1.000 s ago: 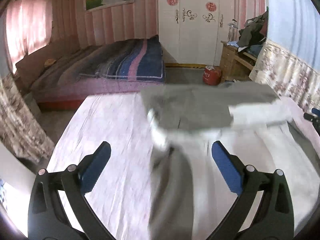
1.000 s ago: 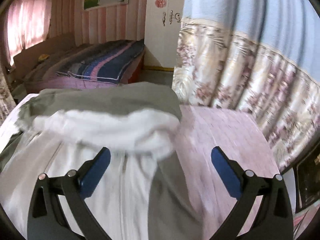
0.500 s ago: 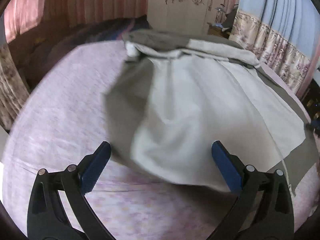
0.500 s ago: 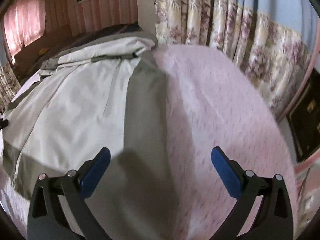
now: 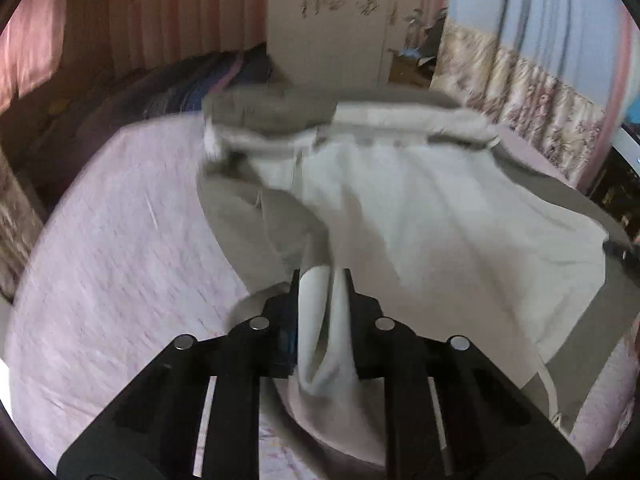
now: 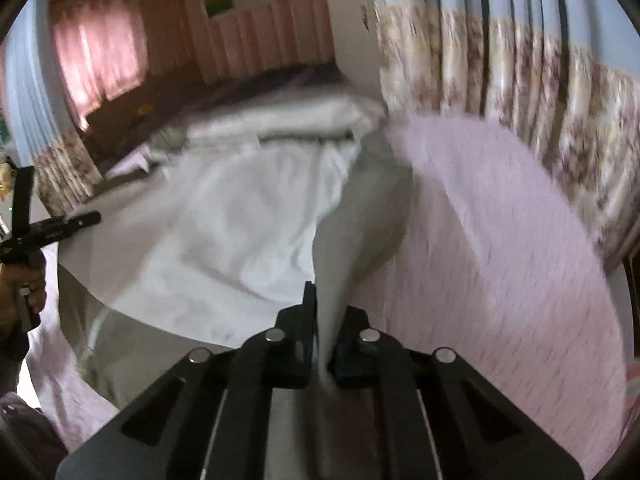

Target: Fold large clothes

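Observation:
A large grey coat with a pale lining (image 5: 440, 216) lies spread, lining up, on the pink bed sheet (image 5: 120, 240). My left gripper (image 5: 322, 276) has a bunched fold of the coat's near hem between its pads, and its jaws are closing on it. In the right wrist view the same coat (image 6: 240, 220) stretches away. My right gripper (image 6: 326, 300) is shut on the grey edge at its near right corner. The left gripper (image 6: 60, 228), held by a hand (image 6: 24, 280), shows at the left edge of that view.
Flowered curtains (image 6: 520, 80) hang close along the right side of the pink sheet (image 6: 500, 240). A second bed with a striped blanket (image 5: 192, 80) and a white wardrobe (image 5: 332, 20) stand beyond the far end. A dark cabinet (image 5: 616, 184) is at the right.
Both grippers have closed from wide open onto the coat's near hem, one at each corner. Both hands came down and nearer to the hem.

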`<action>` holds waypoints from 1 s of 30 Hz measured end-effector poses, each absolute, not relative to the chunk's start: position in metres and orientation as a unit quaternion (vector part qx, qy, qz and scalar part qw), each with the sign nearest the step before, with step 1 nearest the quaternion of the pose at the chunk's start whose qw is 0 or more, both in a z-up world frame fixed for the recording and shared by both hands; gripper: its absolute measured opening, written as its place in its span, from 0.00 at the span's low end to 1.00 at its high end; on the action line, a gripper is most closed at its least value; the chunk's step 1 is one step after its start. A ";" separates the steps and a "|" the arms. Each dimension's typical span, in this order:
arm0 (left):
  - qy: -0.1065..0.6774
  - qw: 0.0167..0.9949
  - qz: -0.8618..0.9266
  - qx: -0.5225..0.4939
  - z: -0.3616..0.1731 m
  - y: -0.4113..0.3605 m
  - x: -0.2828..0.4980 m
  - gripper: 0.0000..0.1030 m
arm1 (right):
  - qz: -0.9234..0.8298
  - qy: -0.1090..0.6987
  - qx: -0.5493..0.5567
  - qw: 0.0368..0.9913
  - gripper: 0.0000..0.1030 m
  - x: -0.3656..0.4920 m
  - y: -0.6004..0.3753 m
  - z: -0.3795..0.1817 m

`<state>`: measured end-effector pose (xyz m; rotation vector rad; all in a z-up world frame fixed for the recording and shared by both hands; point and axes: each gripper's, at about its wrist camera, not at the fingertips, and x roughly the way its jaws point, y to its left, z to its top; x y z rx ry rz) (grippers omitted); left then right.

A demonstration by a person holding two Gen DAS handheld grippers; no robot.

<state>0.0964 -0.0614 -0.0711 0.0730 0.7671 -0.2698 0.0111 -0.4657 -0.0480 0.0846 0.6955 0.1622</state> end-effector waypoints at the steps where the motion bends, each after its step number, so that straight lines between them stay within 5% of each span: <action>1: 0.362 0.922 -0.131 0.046 -0.059 -0.062 0.096 0.15 | 0.081 0.328 0.034 0.940 0.06 0.014 -0.465 -0.038; 8: 0.307 0.944 -0.081 0.095 0.010 -0.055 0.153 0.21 | 0.075 0.280 0.045 0.956 0.06 0.085 -0.478 0.002; 14: 0.366 0.924 -0.061 0.096 -0.024 -0.057 0.223 0.21 | 0.056 0.322 0.043 0.944 0.09 0.146 -0.465 -0.031; 16: 0.364 0.923 -0.071 0.098 -0.029 -0.056 0.205 0.50 | 0.058 0.323 0.040 0.944 0.16 0.137 -0.465 -0.036; 18: 0.359 0.926 -0.072 0.090 -0.034 -0.045 0.175 0.71 | 0.059 0.326 0.046 0.942 0.37 0.124 -0.474 -0.041; 19: 0.360 0.927 -0.068 0.082 -0.036 -0.037 0.162 0.77 | 0.059 0.326 0.055 0.942 0.39 0.111 -0.481 -0.043; 22: 0.363 0.927 -0.066 0.059 -0.044 -0.013 0.116 0.86 | 0.057 0.324 0.070 0.942 0.58 0.084 -0.494 -0.048; 23: 0.360 0.929 -0.065 0.048 -0.046 -0.004 0.103 0.90 | 0.050 0.322 0.071 0.943 0.76 0.073 -0.497 -0.050; 24: 0.362 0.929 -0.066 0.030 -0.050 0.006 0.088 0.95 | 0.048 0.321 0.072 0.943 0.83 0.068 -0.499 -0.052; 30: 0.412 0.906 -0.094 -0.012 -0.099 0.022 0.054 0.97 | 0.068 0.343 0.092 0.932 0.83 0.036 -0.500 -0.078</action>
